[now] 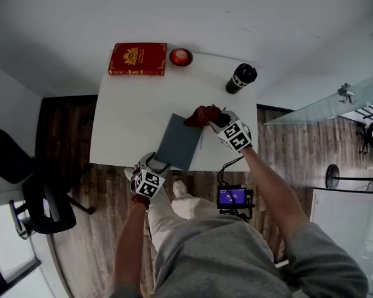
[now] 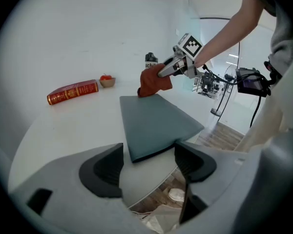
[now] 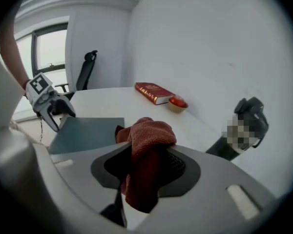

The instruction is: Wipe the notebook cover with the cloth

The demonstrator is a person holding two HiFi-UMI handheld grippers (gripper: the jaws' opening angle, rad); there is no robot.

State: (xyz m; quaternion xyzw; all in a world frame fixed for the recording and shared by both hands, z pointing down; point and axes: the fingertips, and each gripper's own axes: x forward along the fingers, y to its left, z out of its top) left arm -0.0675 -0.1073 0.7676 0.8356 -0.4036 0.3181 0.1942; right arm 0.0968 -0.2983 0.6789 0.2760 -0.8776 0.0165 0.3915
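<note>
Your right gripper (image 1: 212, 122) clamps the cloth (image 1: 202, 115), the left gripper (image 1: 161, 165) gapes at the notebook (image 1: 179, 141): a wipe could slide it off the table (image 1: 124, 117).

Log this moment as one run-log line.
right gripper: shut on cloth, at notebook far corner | left gripper: fingers apart at notebook near edge

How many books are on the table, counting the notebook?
2. The red book lies at the far left corner of the table, beside a bowl; the grey notebook lies at the near edge. None seems hidden.
</note>
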